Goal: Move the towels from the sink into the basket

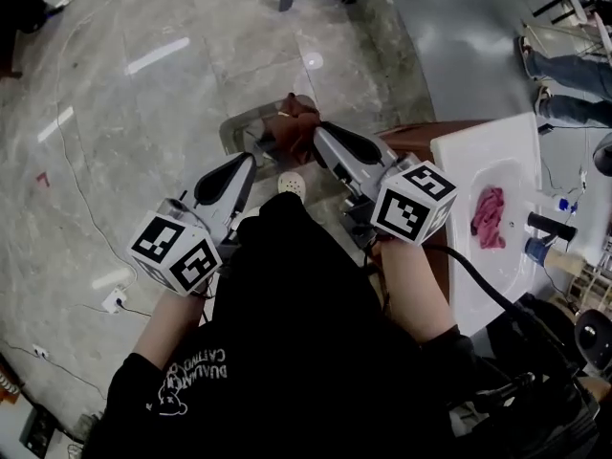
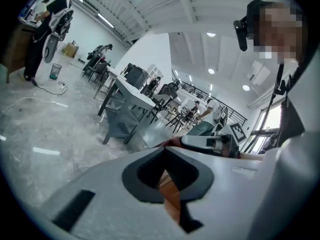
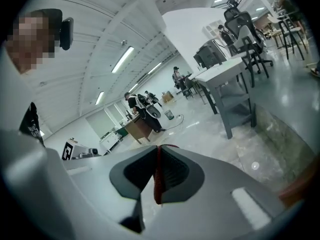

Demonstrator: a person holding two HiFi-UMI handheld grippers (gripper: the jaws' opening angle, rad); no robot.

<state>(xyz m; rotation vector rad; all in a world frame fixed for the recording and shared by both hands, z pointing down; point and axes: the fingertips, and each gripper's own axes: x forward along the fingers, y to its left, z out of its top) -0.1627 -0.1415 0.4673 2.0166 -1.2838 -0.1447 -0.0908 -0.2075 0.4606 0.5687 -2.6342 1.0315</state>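
Observation:
In the head view a reddish-brown towel hangs between my two grippers, just above a grey basket on the floor. My right gripper is shut on the towel, which shows as a thin dark-red strip pinched between its jaws. My left gripper meets the towel's near-left edge, and brown cloth fills the narrow slit between its jaws. A pink towel lies crumpled in the white sink at the right.
A brown cabinet stands beside the sink. A dark faucet and a blue bottle sit on the sink's far side. A white disc, a power strip and cables lie on the marble floor. A person's legs are at the top right.

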